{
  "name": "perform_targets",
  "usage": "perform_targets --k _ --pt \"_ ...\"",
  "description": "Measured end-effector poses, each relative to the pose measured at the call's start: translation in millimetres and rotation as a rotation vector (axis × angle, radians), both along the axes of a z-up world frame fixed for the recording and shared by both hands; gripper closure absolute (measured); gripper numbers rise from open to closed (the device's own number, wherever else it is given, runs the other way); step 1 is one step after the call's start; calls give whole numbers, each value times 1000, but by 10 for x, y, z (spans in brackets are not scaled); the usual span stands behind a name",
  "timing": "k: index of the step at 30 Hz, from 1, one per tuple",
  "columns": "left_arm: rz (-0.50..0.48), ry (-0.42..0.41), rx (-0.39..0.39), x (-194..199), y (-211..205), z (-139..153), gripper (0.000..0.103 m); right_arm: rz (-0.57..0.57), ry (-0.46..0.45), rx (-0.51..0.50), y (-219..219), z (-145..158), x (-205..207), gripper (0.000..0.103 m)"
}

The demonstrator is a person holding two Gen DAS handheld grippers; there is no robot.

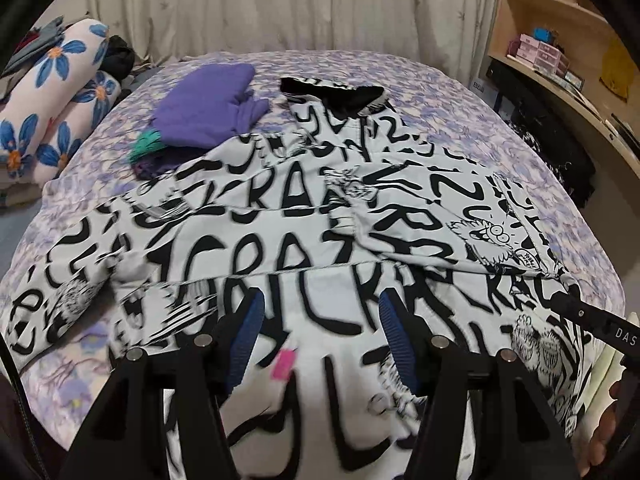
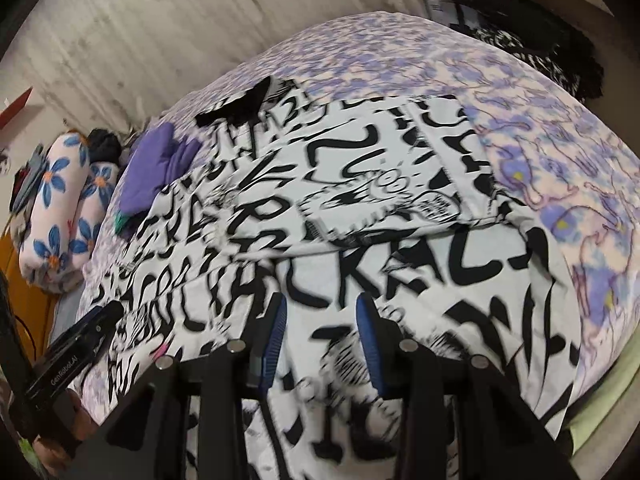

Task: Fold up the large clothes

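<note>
A large white shirt with black lettering and cartoon prints (image 1: 304, 216) lies spread on the bed, both sleeves folded in across the body; it also shows in the right wrist view (image 2: 360, 200). Its black collar (image 1: 332, 90) points to the far side. My left gripper (image 1: 320, 312) hovers open over the near hem, blue pads apart, nothing between them. My right gripper (image 2: 322, 316) is open over the hem further right. A small pink tag (image 1: 283, 364) shows on the cloth near the left finger.
A folded purple garment (image 1: 208, 106) with a green edge lies at the far left of the bed, partly under the shirt. Rolled flower-print bedding (image 1: 52, 108) sits off the left side. A curtain hangs behind. Wooden shelves (image 1: 560, 52) stand at right. The bedsheet (image 2: 560, 168) is purple-flowered.
</note>
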State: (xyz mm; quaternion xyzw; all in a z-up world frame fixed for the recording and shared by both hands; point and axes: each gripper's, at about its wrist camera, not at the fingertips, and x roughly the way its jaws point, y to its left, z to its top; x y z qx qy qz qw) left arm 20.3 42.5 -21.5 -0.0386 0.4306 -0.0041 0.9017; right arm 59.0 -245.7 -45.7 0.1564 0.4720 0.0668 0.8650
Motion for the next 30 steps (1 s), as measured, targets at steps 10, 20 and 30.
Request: perform_targets --k 10,20,30 --pt "152 13 3 -444 916 -108 42 113 -9 -23 742 78 -69 67" --pt "354 142 -128 -634 2138 -656 42 298 11 -68 1866 -26 204 66" --pt "533 103 -460 -727 3333 -1076 42 439 42 -66 2899 -230 490 66"
